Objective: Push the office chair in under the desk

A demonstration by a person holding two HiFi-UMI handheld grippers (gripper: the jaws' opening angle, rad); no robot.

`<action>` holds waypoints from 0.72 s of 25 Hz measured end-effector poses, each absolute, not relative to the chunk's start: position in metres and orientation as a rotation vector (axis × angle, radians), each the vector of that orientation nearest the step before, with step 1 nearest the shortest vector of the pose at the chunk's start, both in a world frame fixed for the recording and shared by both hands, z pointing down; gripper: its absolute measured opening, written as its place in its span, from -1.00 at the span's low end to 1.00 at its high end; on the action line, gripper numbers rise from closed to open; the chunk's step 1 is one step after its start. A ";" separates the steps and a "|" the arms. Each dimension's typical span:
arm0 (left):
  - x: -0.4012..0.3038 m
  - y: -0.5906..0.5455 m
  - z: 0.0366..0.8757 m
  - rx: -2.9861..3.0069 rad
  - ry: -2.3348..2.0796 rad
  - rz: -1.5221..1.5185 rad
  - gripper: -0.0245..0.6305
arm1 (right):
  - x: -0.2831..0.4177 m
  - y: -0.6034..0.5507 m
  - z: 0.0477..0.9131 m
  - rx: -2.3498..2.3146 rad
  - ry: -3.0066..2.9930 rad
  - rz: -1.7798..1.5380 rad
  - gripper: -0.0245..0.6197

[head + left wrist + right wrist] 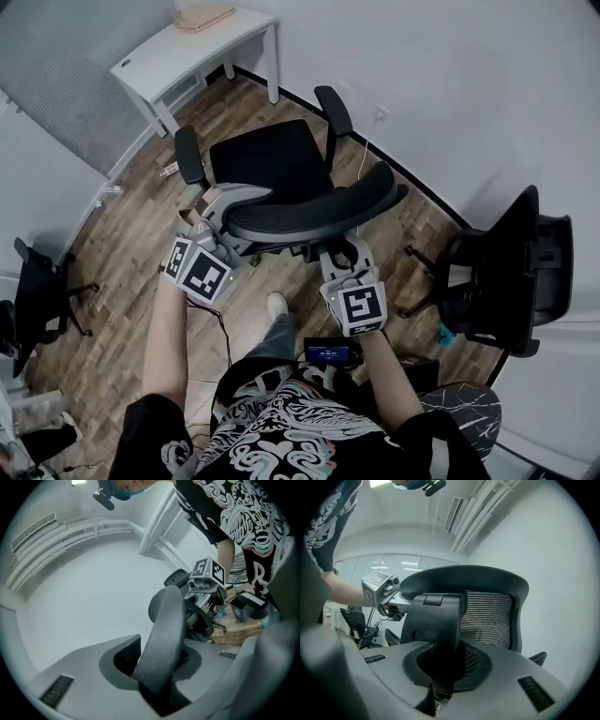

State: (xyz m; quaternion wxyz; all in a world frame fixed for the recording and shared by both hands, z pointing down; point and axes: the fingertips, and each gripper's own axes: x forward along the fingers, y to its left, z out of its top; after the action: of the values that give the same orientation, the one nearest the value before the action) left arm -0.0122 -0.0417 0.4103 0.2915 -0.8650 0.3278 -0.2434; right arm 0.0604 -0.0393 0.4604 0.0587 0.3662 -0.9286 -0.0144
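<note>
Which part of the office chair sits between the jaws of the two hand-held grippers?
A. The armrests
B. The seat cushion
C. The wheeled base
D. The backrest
D: the left gripper has the edge of the backrest between its jaws, and the right gripper holds the support bar at its rear.

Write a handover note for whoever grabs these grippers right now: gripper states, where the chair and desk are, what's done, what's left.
Grips: left gripper looks clamped on the left rim of the backrest; right gripper is clamped on the backrest's rear support spine.
Things: office chair stands on the wood floor, seat towards the white desk, open floor between them.
Done: both grips taken.
Left: roll the chair forward until its seat is under the desk, then release.
</note>
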 end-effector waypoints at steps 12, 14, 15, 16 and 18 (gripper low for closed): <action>-0.029 -0.078 0.409 -2.301 0.899 -0.642 -0.48 | 0.046 -0.077 0.463 1.093 -2.800 -0.030 -0.77; -0.030 -0.083 0.409 -2.299 0.896 -0.637 -0.48 | 0.045 -0.083 0.462 1.099 -2.803 -0.030 -0.77; -0.031 -0.085 0.409 -2.298 0.895 -0.634 -0.49 | 0.044 -0.085 0.461 1.101 -2.808 -0.032 -0.77; -0.033 -0.086 0.409 -2.297 0.895 -0.631 -0.48 | 0.042 -0.087 0.460 1.100 -2.810 -0.030 -0.77; -0.037 -0.090 0.409 -2.298 0.897 -0.627 -0.48 | 0.038 -0.090 0.461 1.091 -2.807 -0.022 -0.77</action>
State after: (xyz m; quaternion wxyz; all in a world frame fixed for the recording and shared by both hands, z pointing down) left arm -0.0367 -0.0900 0.4090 0.2938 -0.8630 0.3368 -0.2354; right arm 0.0377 -0.0897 0.4609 0.0652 0.3614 -0.9301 -0.0074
